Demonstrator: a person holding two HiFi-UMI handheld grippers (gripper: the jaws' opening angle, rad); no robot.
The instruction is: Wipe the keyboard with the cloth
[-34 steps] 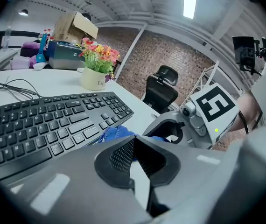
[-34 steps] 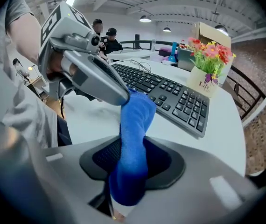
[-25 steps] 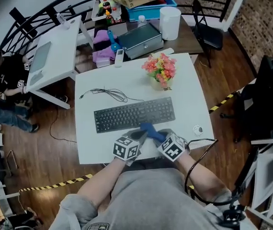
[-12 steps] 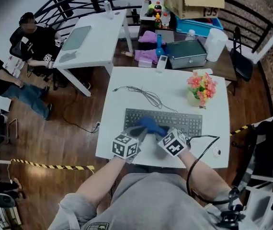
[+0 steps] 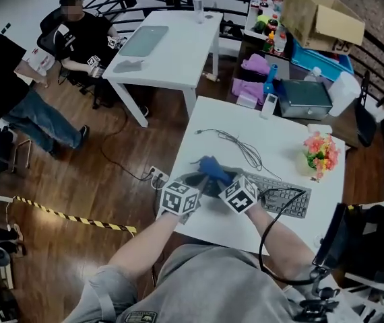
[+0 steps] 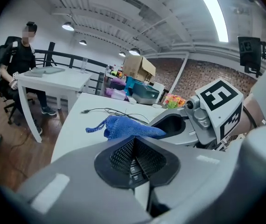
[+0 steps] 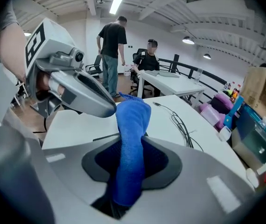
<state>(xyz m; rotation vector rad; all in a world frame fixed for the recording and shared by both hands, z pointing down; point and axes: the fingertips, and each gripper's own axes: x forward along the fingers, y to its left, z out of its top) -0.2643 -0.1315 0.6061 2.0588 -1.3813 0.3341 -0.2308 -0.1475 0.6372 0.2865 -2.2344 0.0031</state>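
Over the left end of the keyboard hangs the cloth, pinched in the right gripper. The left gripper has its jaws pressed together just beside it. Soft, light and floppy, the cloth looks best bunched and held mid-fold. The right gripper view shows the fold running down between its jaws; only the head view shows the whole keyboard.

Grey T-shirt, grey marker-cubed grippers
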